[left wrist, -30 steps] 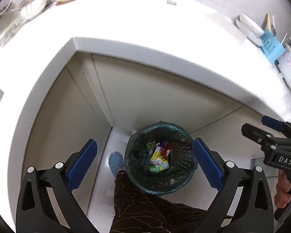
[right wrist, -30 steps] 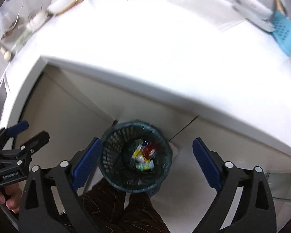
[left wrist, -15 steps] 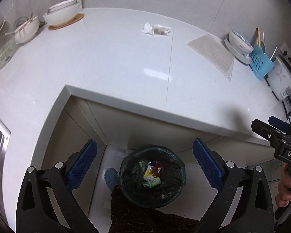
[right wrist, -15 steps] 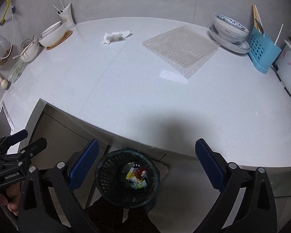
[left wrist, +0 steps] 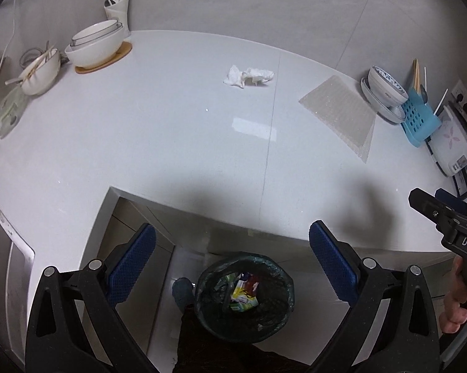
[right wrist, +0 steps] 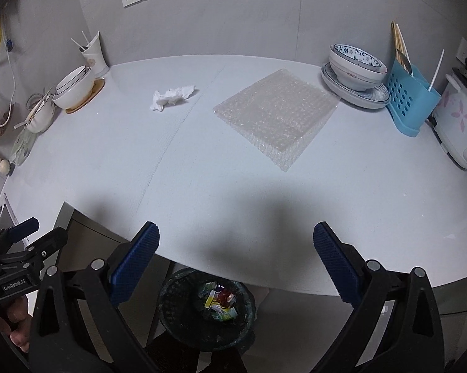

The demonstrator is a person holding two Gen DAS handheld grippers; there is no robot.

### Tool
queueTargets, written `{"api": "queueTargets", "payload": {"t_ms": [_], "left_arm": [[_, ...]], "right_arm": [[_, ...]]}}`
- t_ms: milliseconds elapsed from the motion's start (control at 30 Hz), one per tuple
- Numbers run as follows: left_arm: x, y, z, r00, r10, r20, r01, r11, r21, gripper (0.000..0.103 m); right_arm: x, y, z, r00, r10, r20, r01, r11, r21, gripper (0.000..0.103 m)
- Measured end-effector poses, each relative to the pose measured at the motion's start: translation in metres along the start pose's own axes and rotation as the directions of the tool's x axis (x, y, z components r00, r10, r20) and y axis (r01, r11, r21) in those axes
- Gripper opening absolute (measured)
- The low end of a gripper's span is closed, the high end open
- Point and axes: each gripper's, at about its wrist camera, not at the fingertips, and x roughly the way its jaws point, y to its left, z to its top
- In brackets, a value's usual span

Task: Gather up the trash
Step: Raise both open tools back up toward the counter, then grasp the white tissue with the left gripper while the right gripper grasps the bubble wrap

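Left wrist view: the left tool (left wrist: 231,261) is lifting away from the mesh trash bin (left wrist: 244,292), fingers spread wide and empty, and the bench (left wrist: 158,143) is coming back into sight. So that drop looks finished and the next piece is being lined up. The crumpled tissue (left wrist: 249,76) is lying far back on the bench, white, loosely balled.

Right wrist view: the right tool (right wrist: 236,261) is rising too, gaping wide, carrying nothing. The bubble wrap sheet (right wrist: 277,113) is lying flat right of the tissue (right wrist: 172,97), clear and limp.
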Motion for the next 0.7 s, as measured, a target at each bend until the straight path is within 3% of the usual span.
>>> {"api": "queueTargets", "payload": {"t_ms": [333, 700], "left_arm": [[0.013, -0.003, 0.062, 0.999, -0.047, 0.009, 0.046, 0.997, 0.064, 0.097], [0.053, -0.004, 0.117, 0.998, -0.066, -0.02, 0.068, 0.993, 0.099, 0.096]], "right_arm": [[0.021, -0.003, 0.044, 0.999, -0.05, -0.003, 0.05, 0.996, 0.078, 0.095], [0.044, -0.019, 0.093, 0.993, -0.119, -0.02, 0.121, 0.984, 0.127, 0.095]]}}
